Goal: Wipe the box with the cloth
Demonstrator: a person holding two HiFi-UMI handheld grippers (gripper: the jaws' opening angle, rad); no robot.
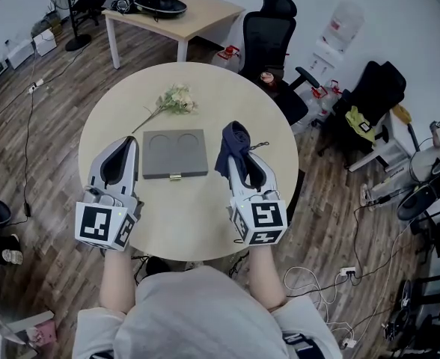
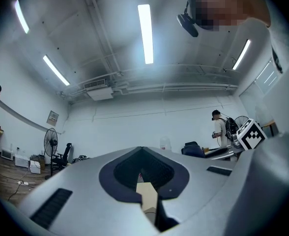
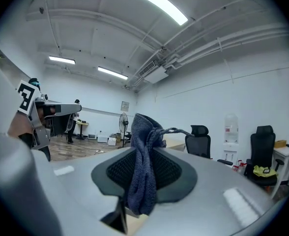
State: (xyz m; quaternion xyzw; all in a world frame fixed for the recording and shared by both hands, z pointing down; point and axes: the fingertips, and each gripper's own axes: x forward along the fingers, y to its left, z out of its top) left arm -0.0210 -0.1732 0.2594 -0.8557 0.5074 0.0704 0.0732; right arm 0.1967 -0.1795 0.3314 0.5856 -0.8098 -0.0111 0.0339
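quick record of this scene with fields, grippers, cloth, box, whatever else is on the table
left gripper: jaws together, nothing between them, left of the box
right gripper: shut on the cloth, right of the box
cloth: dark blue, bunched, sticks out past the jaw tips
box: grey, flat, closed, two round recesses in the lid, clasp facing the person
flowers: a sprig lying beyond the box
table: round, light wood
wiping: cloth not on the lid

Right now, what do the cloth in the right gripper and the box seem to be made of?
The cloth: dark blue towelling, probably cotton; nubby weave, limp folds between the jaws. The box: grey, matte, perhaps felt or moulded plastic; no shine, two round recesses in its top. Its clasp looks like metal.
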